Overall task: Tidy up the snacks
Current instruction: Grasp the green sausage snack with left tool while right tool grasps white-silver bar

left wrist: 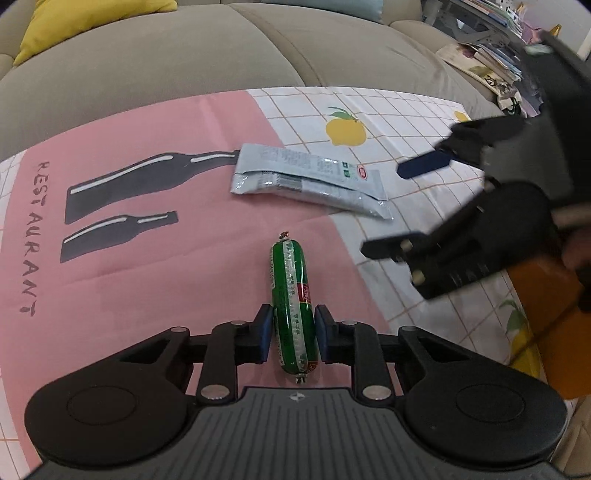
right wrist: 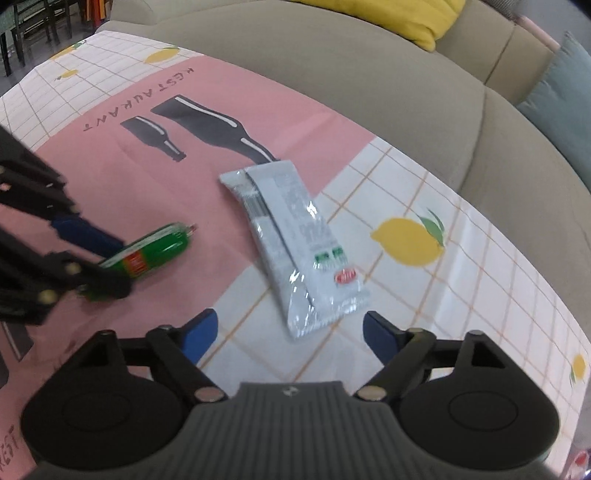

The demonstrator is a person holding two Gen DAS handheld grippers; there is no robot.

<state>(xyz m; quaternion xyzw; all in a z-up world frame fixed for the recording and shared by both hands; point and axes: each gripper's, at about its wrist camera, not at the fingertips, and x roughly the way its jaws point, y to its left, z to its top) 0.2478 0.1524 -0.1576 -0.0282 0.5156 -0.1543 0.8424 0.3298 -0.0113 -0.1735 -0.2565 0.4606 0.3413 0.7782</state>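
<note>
Left claw (left wrist: 294, 334) clamps green sausage (left wrist: 293, 306), long axis along fingers; right claw (right wrist: 290, 334) wide open, empty.

A home living room is indicated by a beige upholstered sofa (left wrist: 155, 62) with a yellow cushion (right wrist: 417, 14) at the far side, dining chairs (right wrist: 33, 22) at the far left, stacked books (left wrist: 491, 55) at the far right, and a printed tablecloth (right wrist: 480, 280) near.
</note>
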